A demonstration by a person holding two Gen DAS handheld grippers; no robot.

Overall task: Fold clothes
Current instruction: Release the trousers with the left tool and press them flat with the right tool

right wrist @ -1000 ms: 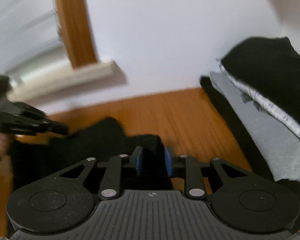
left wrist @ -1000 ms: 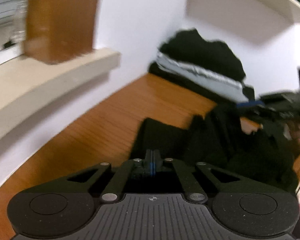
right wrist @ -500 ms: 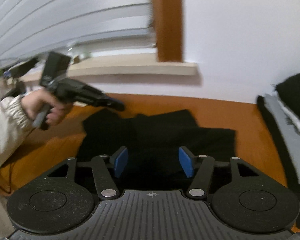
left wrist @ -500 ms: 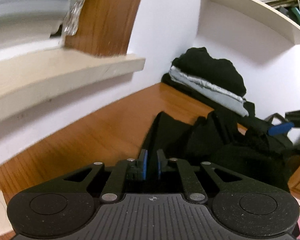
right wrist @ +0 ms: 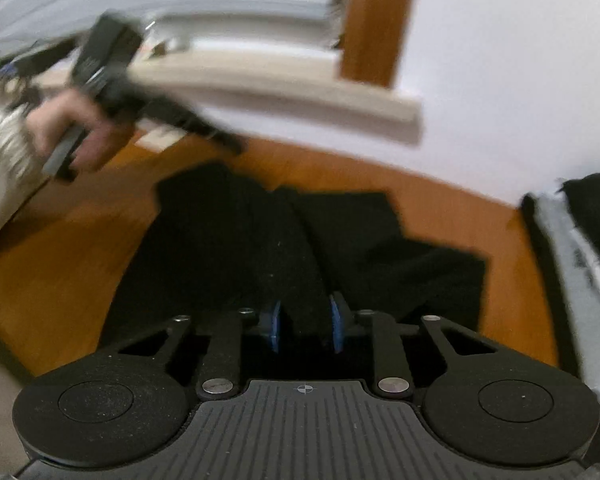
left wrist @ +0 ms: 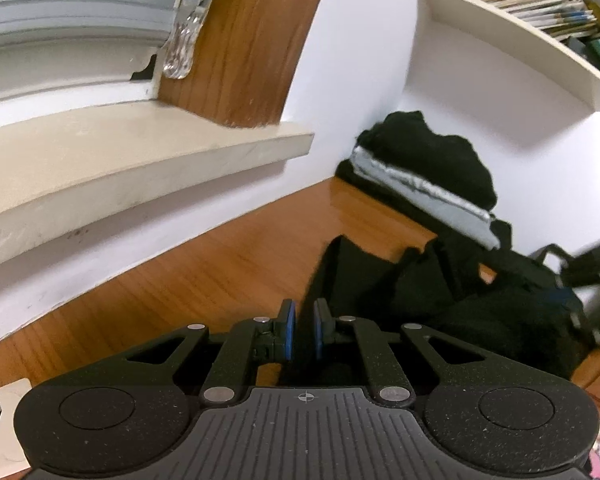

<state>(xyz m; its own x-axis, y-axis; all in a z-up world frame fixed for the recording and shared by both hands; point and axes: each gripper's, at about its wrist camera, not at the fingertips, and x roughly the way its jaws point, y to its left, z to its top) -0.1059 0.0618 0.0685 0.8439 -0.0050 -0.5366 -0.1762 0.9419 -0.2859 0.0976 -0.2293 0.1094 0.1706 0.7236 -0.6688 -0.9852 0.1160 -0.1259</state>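
A black garment (left wrist: 480,312) (right wrist: 220,240) lies spread and rumpled on the wooden tabletop (left wrist: 180,280). My left gripper (left wrist: 304,308) sits at the garment's left edge. Its blue pads stand a narrow gap apart, with dark cloth in the gap. In the right wrist view the left gripper (right wrist: 236,146) is blurred, held by a hand (right wrist: 80,128) above the garment's far left corner. My right gripper (right wrist: 305,316) has its jaws closing on a raised ridge of the garment that fills the space between the pads. It shows blurred at the right edge in the left wrist view (left wrist: 562,294).
A folded pile, black on grey (left wrist: 420,160) (right wrist: 580,248), rests against the white wall at the back right. A beige window sill (left wrist: 140,160) overhangs the table on the left. Above the pile is a shelf of books (left wrist: 540,0). A pale sleeve (right wrist: 0,168) is at the left.
The right jaws spread wide over the garment, then drew in around a ridge of it, and that view rolled. The left pads went from pressed together to slightly apart as the hand shifted.
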